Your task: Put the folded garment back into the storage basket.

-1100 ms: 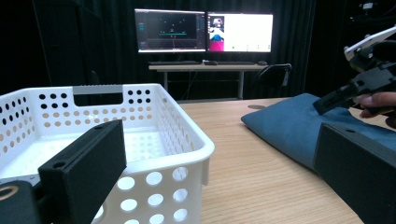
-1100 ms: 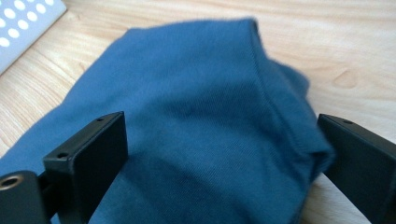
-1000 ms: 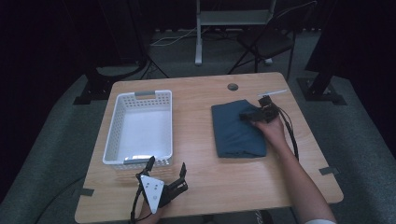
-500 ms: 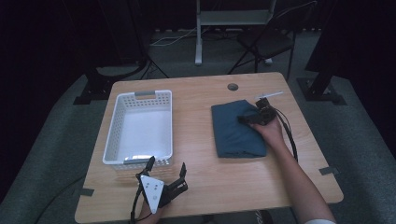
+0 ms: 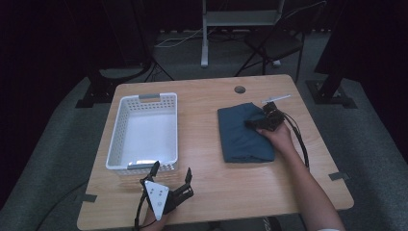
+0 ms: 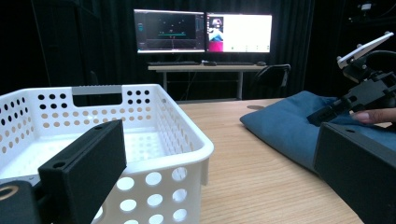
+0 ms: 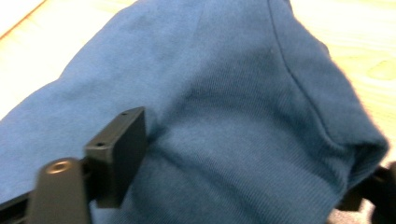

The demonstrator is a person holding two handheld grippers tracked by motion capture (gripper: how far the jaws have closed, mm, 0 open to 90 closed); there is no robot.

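I've got the right gripper (image 5: 256, 124) jaws closing on the folded blue knit cloth (image 5: 242, 134), w/ fabric bunched between them; I'd grab deep before lifting. Left gripper (image 5: 172, 174) jaws apart, empty.

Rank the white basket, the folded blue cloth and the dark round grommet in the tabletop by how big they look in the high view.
1. White basket, largest.
2. Folded blue cloth, clearly smaller, though the right gripper and hand cover part of its edge.
3. Dark round grommet, by far the smallest.

white basket (image 5: 144, 132), wooden table (image 5: 202, 144), perhaps two monitors (image 6: 203, 31)
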